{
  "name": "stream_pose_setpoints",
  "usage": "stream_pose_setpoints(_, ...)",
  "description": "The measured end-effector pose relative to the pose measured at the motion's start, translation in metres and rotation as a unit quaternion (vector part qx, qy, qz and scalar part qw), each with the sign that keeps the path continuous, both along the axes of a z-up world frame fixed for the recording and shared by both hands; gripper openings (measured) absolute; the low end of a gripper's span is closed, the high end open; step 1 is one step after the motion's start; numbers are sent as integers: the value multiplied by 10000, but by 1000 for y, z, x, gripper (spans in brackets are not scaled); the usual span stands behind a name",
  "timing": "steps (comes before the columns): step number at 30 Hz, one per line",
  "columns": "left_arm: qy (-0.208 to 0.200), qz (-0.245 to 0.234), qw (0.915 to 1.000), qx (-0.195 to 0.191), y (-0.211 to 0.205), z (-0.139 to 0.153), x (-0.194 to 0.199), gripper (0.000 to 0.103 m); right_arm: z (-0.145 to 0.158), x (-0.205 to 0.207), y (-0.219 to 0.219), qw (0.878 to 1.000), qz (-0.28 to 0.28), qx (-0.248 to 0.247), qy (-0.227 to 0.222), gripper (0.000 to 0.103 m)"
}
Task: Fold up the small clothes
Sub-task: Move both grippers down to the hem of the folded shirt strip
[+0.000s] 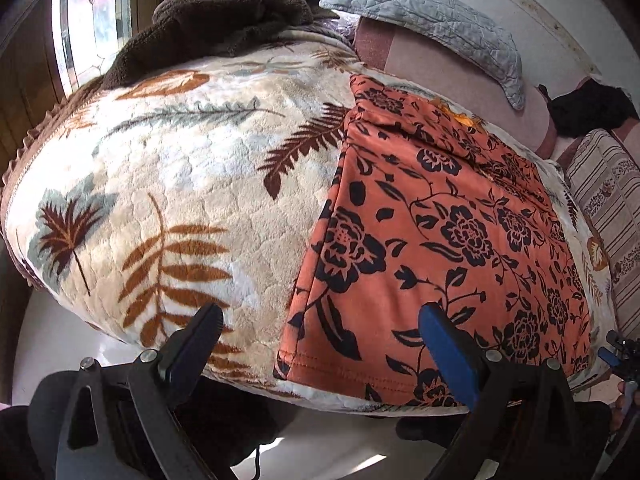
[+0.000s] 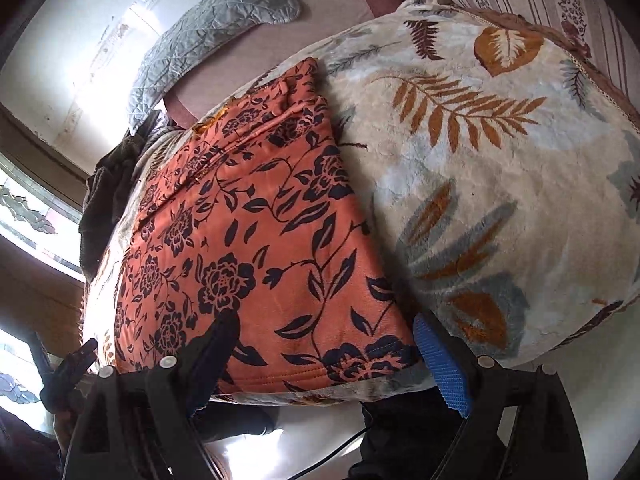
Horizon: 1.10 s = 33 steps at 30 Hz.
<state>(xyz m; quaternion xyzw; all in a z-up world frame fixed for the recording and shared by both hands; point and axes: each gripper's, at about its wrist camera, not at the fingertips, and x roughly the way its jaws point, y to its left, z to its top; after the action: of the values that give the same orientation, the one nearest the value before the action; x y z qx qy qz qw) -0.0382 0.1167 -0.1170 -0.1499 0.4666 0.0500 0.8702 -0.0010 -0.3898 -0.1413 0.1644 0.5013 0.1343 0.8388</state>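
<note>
Plush leaf-print blanket bears a flat, rectangular orange floral garment.

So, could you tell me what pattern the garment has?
Orange garment with black flowers and leaves; clearest in the right wrist view.

The left wrist camera sits low at the near edge of the bed, looking forward between its own fingers across the blanket toward the window and the wall. It is close, the garment filling its right half. The right wrist camera looks from the same near edge, equally close, tilted the other way, with the garment on its left and the blanket on its right. Both views share the garment, the blanket and the grey pillow beyond.
</note>
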Motion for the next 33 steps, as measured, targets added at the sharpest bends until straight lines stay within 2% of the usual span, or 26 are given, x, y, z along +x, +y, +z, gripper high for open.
stream_pose_setpoints(7,224,74,9997,14,6,-19,0,98,-26,21,-17,9984,192,22,539,89)
stream_pose_setpoints(9,284,63,9996,27,6,-22,2,98,-32,25,-16,9971,320,99,678,82)
stream_pose_setpoints(13,366,-40,9993,15,1,-25,6,98,-38,27,-18,9951,404,299,848,52)
stream_pose_setpoints(14,369,-51,9993,47,-1,-25,6,98,-40,27,-18,9946,406,331,898,51)
stream_pose_setpoints(17,390,-131,9989,217,-7,-23,7,98,-41,24,-18,9935,483,512,899,51)
stream_pose_setpoints(20,456,-131,9981,405,-10,-26,10,98,-45,28,-17,9927,449,491,1003,53)
stream_pose_setpoints(30,596,-178,9974,360,-12,-37,11,98,-45,28,-12,9925,539,427,1010,54)
stream_pose_setpoints(33,616,-218,9972,359,-12,-39,12,98,-42,27,-10,9927,542,433,986,48)
